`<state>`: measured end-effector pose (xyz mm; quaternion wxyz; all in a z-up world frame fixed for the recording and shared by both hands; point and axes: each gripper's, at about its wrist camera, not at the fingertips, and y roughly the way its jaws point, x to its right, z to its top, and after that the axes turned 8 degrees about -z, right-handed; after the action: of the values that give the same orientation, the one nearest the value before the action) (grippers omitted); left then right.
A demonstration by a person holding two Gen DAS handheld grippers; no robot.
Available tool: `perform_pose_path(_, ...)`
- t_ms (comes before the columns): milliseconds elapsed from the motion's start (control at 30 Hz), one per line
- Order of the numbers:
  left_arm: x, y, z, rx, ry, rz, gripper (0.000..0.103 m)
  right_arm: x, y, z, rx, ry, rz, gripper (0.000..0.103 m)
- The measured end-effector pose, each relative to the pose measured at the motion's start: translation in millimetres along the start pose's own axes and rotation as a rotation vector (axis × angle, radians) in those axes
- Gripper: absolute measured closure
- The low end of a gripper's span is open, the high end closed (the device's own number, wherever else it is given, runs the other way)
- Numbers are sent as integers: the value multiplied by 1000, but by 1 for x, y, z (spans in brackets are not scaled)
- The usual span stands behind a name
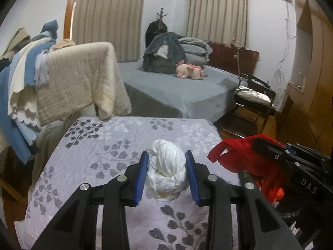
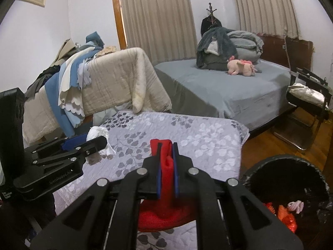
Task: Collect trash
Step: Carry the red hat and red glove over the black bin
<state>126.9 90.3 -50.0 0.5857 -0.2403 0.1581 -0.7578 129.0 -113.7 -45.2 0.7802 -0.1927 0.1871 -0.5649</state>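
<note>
My left gripper point(image 1: 167, 160) is shut on a crumpled white paper wad point(image 1: 167, 173) and holds it above the floral lilac cover point(image 1: 104, 143); the wad bulges between the blue pads. The same gripper point(image 2: 91, 143) and white wad point(image 2: 97, 133) show at the left in the right wrist view. My right gripper point(image 2: 166, 148) is shut on a red cloth point(image 2: 165, 166) that hangs down below the fingers. The red cloth point(image 1: 239, 156) also shows at the right in the left wrist view. A black trash bin point(image 2: 285, 162) stands at the lower right with red and pink scraps inside.
The floral cover point(image 2: 197, 137) lies on a low surface. A chair draped with beige and blue blankets point(image 1: 72, 79) stands at its far left. A grey bed point(image 1: 177, 89) with a pink plush toy point(image 1: 190, 70) lies behind. A black chair point(image 2: 308, 104) stands on the wooden floor at the right.
</note>
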Motion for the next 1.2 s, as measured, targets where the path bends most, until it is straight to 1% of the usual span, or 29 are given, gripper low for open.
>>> perform_pose_path(300, 46, 3, 11, 10, 62, -71, 67, 34, -26, 2, 34, 29, -60, 95)
perform_pose_path(633, 89, 15, 17, 3, 100, -146, 67, 76, -53, -3, 61, 59, -145, 95)
perform_pose_path(1000, 150, 48, 16, -26, 163, -270, 67, 142, -81, -15, 75, 120, -279, 95)
perform_pose_path(1200, 183, 70, 14, -38, 189, -332, 67, 176, -87, -27, 67, 153, -354, 95)
